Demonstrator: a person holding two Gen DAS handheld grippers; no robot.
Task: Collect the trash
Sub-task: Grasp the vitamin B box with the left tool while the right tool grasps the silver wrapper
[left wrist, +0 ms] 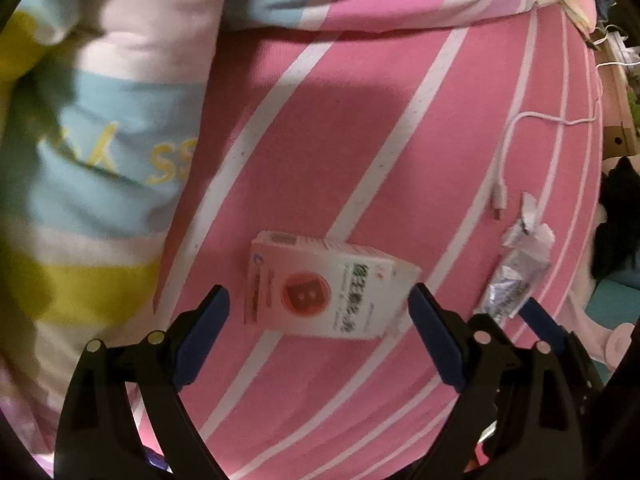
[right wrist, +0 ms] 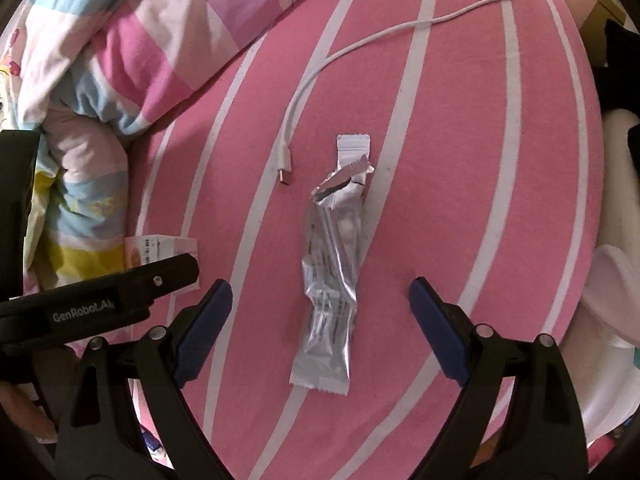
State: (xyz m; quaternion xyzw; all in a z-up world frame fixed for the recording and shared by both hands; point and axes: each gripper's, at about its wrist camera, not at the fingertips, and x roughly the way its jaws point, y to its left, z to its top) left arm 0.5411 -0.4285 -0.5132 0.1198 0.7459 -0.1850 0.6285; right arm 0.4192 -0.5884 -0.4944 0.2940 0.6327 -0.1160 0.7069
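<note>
Trash lies flat on the pink white-striped bedsheet (right wrist: 460,160): with both jaws wide and empty, centre the left gripper (left wrist: 318,304) over the white-and-red cardboard box (left wrist: 320,292), the right gripper (right wrist: 320,300) over the torn silver foil wrapper (right wrist: 332,280), avoiding the white cable (right wrist: 320,76) at its far end.

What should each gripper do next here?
Probably lower both and close. The left gripper is open around the small box, the right gripper open around the torn foil wrapper. Leave the white cable alone.
</note>
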